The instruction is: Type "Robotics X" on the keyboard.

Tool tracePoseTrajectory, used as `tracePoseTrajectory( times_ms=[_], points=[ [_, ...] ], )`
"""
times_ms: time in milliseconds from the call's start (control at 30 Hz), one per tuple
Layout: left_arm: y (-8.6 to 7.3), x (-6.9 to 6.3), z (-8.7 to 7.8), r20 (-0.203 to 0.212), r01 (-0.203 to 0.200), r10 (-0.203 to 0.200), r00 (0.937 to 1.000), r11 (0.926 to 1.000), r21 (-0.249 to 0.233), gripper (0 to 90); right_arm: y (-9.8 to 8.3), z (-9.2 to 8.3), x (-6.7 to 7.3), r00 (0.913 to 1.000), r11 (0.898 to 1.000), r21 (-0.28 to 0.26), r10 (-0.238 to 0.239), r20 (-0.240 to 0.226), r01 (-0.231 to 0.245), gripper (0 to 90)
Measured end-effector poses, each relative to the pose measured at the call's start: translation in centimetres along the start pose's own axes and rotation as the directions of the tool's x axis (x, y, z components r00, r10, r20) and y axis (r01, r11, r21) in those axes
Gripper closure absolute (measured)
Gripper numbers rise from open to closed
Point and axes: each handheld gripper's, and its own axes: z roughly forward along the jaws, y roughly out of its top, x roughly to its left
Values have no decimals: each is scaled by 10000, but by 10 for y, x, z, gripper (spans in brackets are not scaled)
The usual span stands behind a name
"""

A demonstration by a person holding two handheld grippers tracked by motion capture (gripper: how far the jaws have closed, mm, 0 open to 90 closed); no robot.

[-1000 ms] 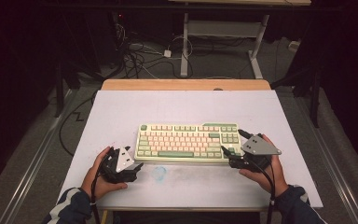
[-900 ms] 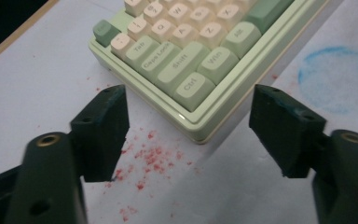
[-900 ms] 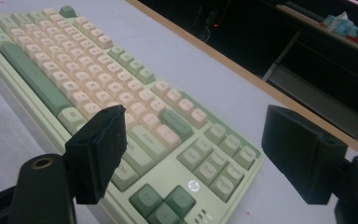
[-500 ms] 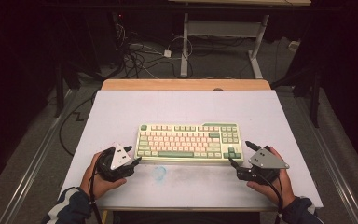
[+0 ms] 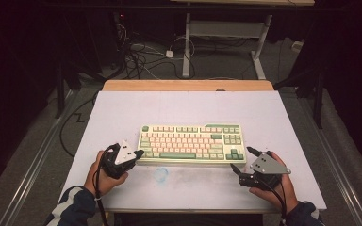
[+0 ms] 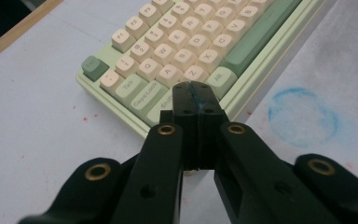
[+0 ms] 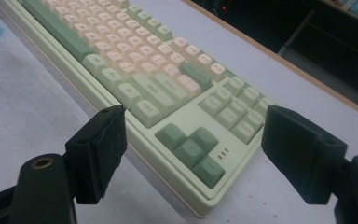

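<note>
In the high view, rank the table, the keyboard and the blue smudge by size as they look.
1. table
2. keyboard
3. blue smudge

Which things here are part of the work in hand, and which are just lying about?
In use:
- keyboard
- left tool, jaws just closed, nothing between them, tips over the keyboard's near left corner
- right tool, open, aimed at the near right corner

Lying about:
- blue ring mark on the table
- floor cables
- far desk frame
</note>
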Motion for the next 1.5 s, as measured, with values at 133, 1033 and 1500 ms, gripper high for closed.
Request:
tracePoseTrajectory(
  times_ms=[133, 1033, 1500],
  points=[
    [6, -4, 8, 99, 7, -8, 10000, 9999, 103, 874, 0, 1, 1, 10000, 10000, 15, -36, -83, 36, 229],
    [19, -36, 75, 1209, -597, 433, 9917, 9889, 1357, 874, -3, 8, 2, 9994, 9989, 431, -183, -287, 195, 229],
    [9, -32, 86, 832, -689, 533, 9951, 9779, 1972, 873, -4, 11, 5, 9987, 9976, 608, -317, -410, 341, 229]
  ],
)
